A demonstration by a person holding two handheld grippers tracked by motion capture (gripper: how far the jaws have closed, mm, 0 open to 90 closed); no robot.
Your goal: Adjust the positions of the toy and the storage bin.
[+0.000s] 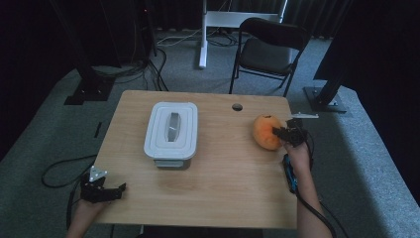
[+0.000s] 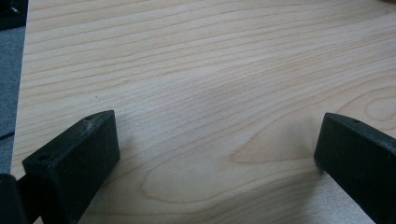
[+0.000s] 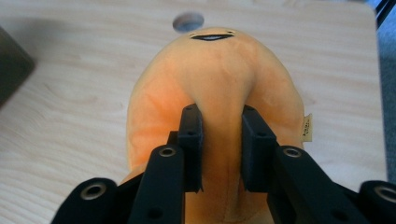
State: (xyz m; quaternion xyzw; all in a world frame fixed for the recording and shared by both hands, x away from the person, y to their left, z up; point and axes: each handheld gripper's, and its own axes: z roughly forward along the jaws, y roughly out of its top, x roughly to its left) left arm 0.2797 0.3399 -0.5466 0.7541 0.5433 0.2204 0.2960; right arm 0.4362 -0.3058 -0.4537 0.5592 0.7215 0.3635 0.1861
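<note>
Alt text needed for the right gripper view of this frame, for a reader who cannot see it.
The right gripper pinches a raised fold of a soft orange plush toy between its two black jaws. The toy lies on a light wooden table, with a round hole in the tabletop just beyond it.

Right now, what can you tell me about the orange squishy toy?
The toy is a rounded orange plush that looks soft and fuzzy, with a black mark near its top and a small tan tag on one side. It sits on the table near the right edge, just in front of the round hole. The right gripper pinches a fold of its fabric.
</note>
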